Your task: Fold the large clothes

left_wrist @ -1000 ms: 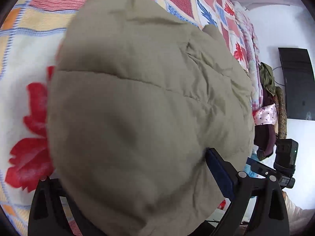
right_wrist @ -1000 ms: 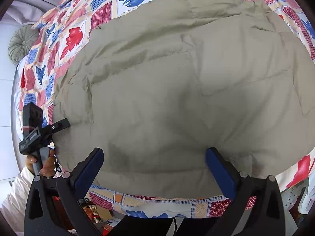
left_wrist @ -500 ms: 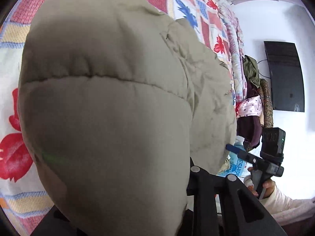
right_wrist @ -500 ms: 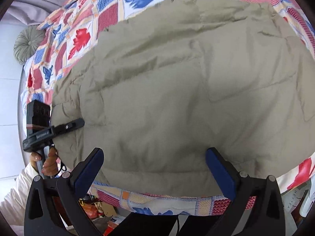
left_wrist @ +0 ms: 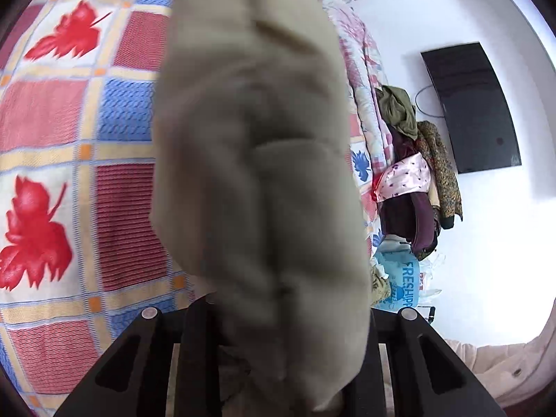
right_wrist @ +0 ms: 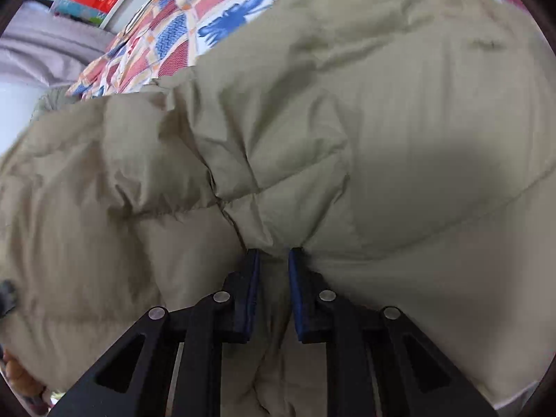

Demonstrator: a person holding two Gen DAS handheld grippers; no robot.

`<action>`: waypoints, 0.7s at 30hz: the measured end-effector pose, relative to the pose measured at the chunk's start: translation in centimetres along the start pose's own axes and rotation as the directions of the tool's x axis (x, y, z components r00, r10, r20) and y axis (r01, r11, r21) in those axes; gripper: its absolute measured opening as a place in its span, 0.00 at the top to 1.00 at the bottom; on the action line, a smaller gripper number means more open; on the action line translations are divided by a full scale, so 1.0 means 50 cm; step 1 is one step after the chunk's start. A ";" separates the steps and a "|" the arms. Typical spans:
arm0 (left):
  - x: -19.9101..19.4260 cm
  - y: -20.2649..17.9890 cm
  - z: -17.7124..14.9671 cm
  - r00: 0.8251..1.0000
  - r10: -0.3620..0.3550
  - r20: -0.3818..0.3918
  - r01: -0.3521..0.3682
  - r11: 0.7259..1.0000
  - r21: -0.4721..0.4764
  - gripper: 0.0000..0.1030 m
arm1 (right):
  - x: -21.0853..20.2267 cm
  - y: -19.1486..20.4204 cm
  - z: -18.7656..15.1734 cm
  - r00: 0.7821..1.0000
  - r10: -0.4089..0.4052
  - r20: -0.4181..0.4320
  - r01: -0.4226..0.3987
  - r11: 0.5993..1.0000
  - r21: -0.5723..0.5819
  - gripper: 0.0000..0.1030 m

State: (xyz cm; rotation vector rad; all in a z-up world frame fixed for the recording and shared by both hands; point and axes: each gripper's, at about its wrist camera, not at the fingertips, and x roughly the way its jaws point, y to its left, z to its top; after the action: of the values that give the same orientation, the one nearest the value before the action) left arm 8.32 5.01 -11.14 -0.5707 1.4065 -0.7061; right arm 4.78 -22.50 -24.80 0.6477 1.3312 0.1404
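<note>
The khaki padded jacket (right_wrist: 382,121) lay across the patterned bed (left_wrist: 87,160). The right hand-held gripper (right_wrist: 272,271), jaws just closing, pinched its hem at six o'clock; the left hand-held gripper (left_wrist: 278,330) clamped a lifted fold. Both should rise together, evenly, lest padding slip.

The left gripper (left_wrist: 274,316) is clamped on the khaki jacket (left_wrist: 257,173), its fingertips buried in cloth. The right gripper (right_wrist: 272,260) has just been closing, its blue pads (right_wrist: 295,278) pinching a jacket fold.
</note>
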 end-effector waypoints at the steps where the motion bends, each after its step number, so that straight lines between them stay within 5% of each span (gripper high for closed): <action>1: 0.015 -0.028 0.005 1.000 0.005 -0.006 -0.005 1.000 0.007 0.72 | 0.008 -0.011 0.002 1.000 0.016 -0.006 -0.016 1.000 0.019 0.84; 10: 0.153 -0.205 0.069 0.995 0.062 -0.078 -0.053 0.992 0.113 0.72 | 0.017 -0.068 0.022 0.984 0.161 -0.073 -0.152 0.981 0.122 0.86; 15: 0.242 -0.238 0.082 0.985 0.068 -0.158 -0.039 0.983 0.181 0.70 | -0.106 -0.139 0.027 0.984 0.177 0.012 -0.177 0.971 0.163 0.85; 17: 0.289 -0.244 0.087 0.981 0.036 -0.190 -0.004 0.986 0.166 0.52 | -0.159 -0.178 0.025 0.985 0.165 0.051 -0.171 0.967 0.188 0.84; 21: 0.355 -0.235 0.090 0.976 -0.020 -0.216 0.049 0.991 0.126 0.52 | -0.244 -0.247 0.007 0.986 0.134 0.096 -0.153 0.962 0.227 0.84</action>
State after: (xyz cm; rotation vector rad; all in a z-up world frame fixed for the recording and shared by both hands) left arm 12.04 -16.24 -14.15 -0.4258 1.5394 -0.9022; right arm -1.29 -38.23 -20.67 0.9411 1.2332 0.0744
